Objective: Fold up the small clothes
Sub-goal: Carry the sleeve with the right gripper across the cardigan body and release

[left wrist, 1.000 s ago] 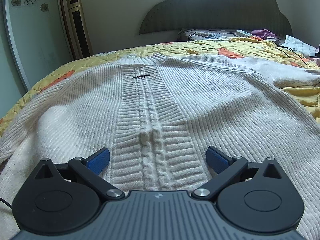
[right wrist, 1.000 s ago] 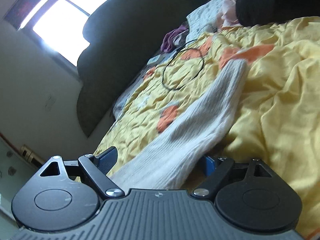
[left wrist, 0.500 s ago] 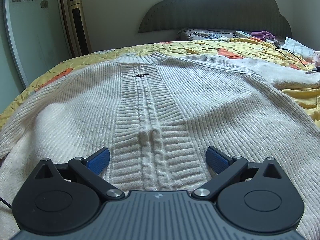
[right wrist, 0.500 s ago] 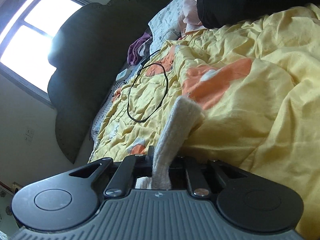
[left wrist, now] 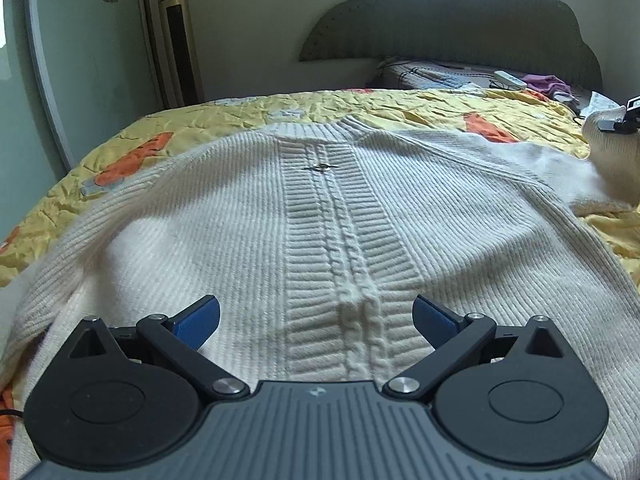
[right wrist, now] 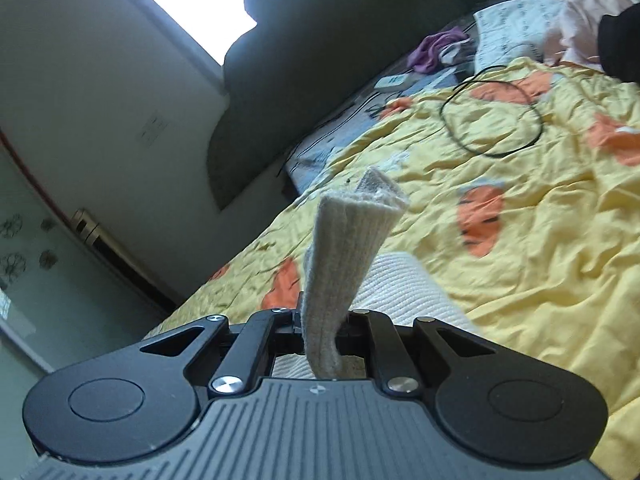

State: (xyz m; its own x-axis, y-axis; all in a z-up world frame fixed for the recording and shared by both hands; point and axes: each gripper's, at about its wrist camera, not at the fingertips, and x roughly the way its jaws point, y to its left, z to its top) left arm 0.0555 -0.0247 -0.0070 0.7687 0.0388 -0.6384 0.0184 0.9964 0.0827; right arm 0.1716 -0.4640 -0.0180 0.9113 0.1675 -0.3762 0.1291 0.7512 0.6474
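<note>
A cream cable-knit sweater (left wrist: 320, 232) lies spread flat on the yellow bedspread (left wrist: 360, 108), collar toward the headboard. My left gripper (left wrist: 316, 320) is open, its blue pads (left wrist: 198, 320) straddling the centre cable near the hem, just above the knit. My right gripper (right wrist: 320, 324) is shut on the sweater's sleeve (right wrist: 344, 256), whose cuff sticks up beyond the closed jaws, lifted above the bed. In the left wrist view the raised sleeve (left wrist: 612, 160) and the right gripper (left wrist: 624, 120) show at the far right edge.
A dark headboard (left wrist: 460, 20) and pillows (right wrist: 516, 28) stand at the bed's far end. A black cable loop (right wrist: 492, 120), a remote (right wrist: 394, 80) and purple cloth (right wrist: 436, 50) lie on the bedspread. A tower fan (left wrist: 180, 40) stands by the wall at left.
My right gripper has closed on the sleeve and lifted it, swinging toward the sweater body. My left gripper has stayed open and risen slightly over the hem.
</note>
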